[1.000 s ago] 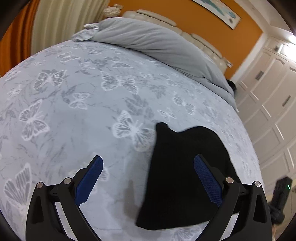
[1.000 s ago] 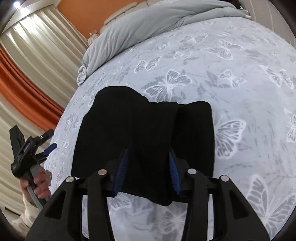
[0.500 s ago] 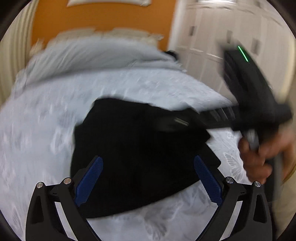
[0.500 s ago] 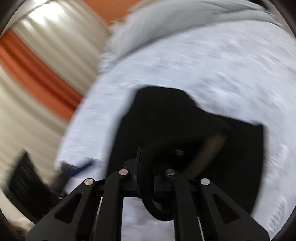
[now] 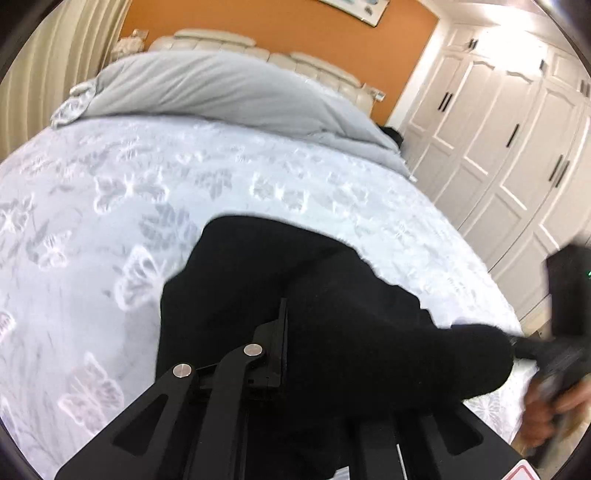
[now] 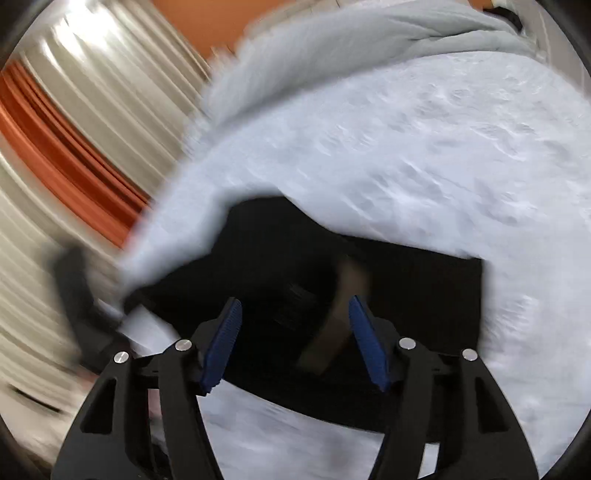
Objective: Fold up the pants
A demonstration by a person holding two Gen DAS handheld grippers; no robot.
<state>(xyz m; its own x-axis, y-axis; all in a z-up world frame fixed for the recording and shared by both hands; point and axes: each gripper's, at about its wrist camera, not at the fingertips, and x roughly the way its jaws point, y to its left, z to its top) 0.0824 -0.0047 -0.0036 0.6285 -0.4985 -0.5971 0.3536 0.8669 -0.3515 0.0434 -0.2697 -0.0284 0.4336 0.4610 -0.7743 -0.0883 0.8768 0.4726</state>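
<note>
bed (image 5: 110, 229) | left tongs (image 5: 286, 332) clamped on pants (image 5: 332, 295) | right tongs (image 6: 295, 328) just opened

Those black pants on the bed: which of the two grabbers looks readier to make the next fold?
Probably the left gripper: its jaws have just closed on the black pants, which drape over it. The right gripper has just opened, pads clear of the cloth.

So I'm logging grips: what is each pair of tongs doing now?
Left tongs: shut on the black pants.
Right tongs: just opened, gripping nothing.

Orange wall (image 5: 266, 22), white wardrobes (image 5: 509, 147), seemingly cream curtains (image 6: 92, 92).
</note>
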